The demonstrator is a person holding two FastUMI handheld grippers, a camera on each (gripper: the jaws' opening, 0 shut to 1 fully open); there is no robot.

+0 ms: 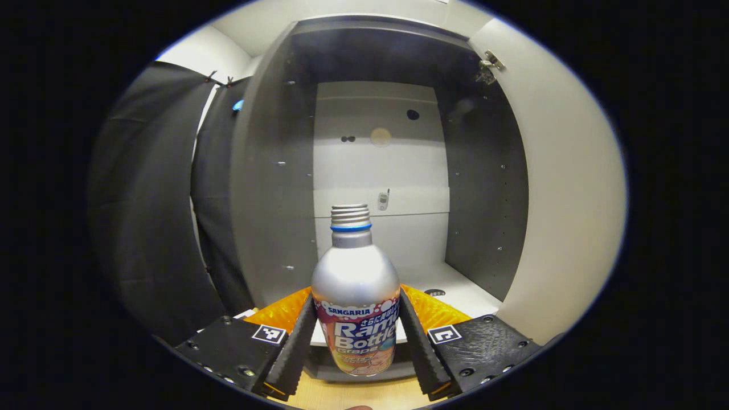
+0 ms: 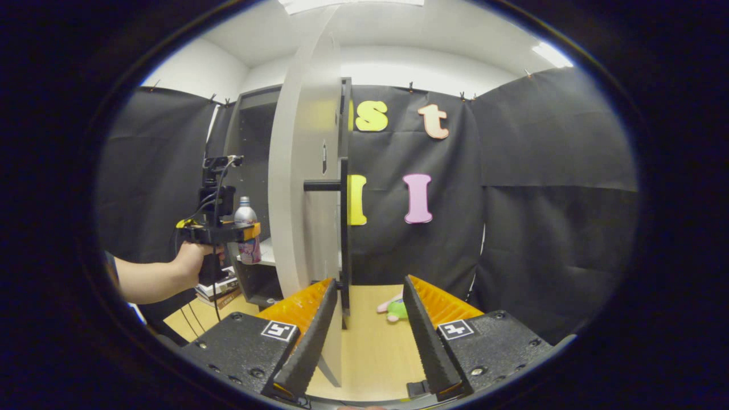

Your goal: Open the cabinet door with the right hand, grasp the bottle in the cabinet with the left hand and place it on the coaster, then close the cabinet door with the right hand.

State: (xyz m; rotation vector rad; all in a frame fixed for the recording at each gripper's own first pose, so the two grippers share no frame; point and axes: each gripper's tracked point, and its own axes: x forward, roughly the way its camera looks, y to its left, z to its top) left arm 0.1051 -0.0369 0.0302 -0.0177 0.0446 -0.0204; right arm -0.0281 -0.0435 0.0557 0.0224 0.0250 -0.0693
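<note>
The left tool point(image 1: 356, 336) is grasping the bottle point(image 1: 355, 307) at its lower body, both fingers pressing on the label; the bottle is standing upright in front of the cabinet point(image 1: 273, 171), whose door point(image 1: 569, 188) is swung wide on the right. In the right gripper view a hand point(image 2: 191, 259) is holding the left tool point(image 2: 242, 232) with the bottle point(image 2: 246, 233) just outside the cabinet opening point(image 2: 250, 171). The right tool point(image 2: 364, 324) is hanging released, its fingers apart on either side of the door's edge point(image 2: 307, 171), near the handle point(image 2: 322, 185) but not gripping it.

Risks, as a judgement: the smooth metal bottle may be slipping or tilting in the grip if it is swung quickly, and its neck could be catching the cabinet frame on the way out. The coaster cannot be located from here. A soft toy point(image 2: 396, 307) is lying on the worktop point(image 2: 370, 347) beyond the door, and books point(image 2: 219, 287) are stacked below the left hand; either may be crowding the path down.
</note>
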